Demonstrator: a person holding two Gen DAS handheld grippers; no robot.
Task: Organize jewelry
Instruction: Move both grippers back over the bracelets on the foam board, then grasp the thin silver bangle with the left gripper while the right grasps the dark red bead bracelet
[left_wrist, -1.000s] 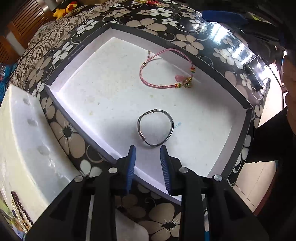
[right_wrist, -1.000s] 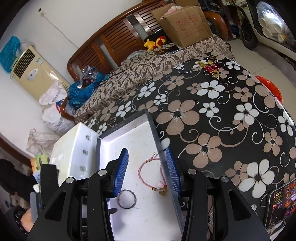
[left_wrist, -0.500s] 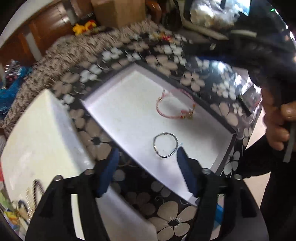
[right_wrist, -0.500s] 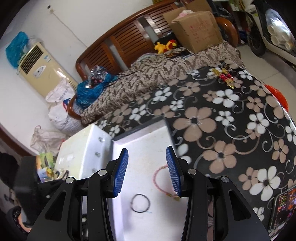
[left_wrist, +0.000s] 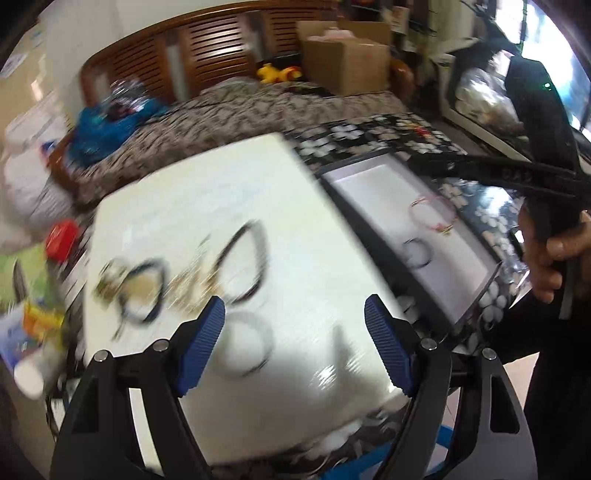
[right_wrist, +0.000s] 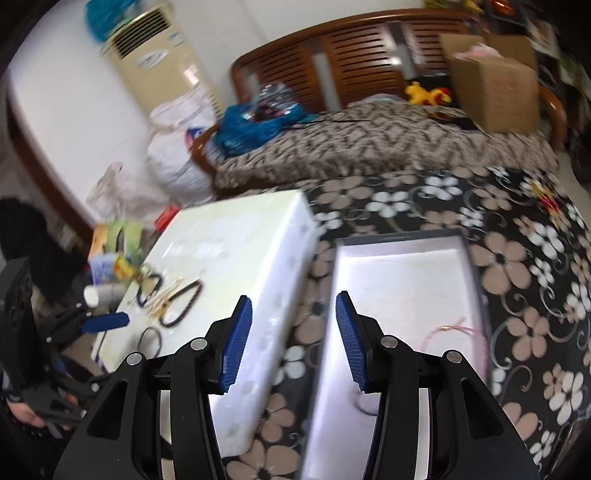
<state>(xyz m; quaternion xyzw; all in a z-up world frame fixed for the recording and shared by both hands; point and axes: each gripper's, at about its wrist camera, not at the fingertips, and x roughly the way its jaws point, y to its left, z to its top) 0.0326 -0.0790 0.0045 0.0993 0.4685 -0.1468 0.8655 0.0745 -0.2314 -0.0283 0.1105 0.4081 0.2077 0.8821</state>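
- The jewelry I still have to sort lies in a little heap on top of the white foam block (left_wrist: 295, 221). I see a dark bead loop (left_wrist: 242, 266), a thin pale ring (left_wrist: 245, 343) and some gold bits (left_wrist: 188, 288), all blurry.
- I think these are light, small things. The bead loop looks floppy and will sag when I lift it. The thin ring looks stiff and may slip.
- I think the best place to pinch is one side of a loop, across its band, not the whole ring.
- The pieces lie close, maybe tangled. I cannot tell, so one may drag another.
- My left gripper (left_wrist: 295, 345) hangs over the heap. Its jaws have just been opening, and now they are wide apart with nothing between them. The pale ring shows just inside the left finger.
- My right gripper (right_wrist: 293, 343) is over the gap between the block and the tray. Its jaws are partly apart and hold nothing.
- The shallow white tray (right_wrist: 402, 247) with the dark rim sits just beside the block on the flowery table (right_wrist: 517, 258).
- In the tray are a pink cord bracelet (left_wrist: 432, 214) and a dark metal bangle (left_wrist: 419, 253), near each other but not touching.
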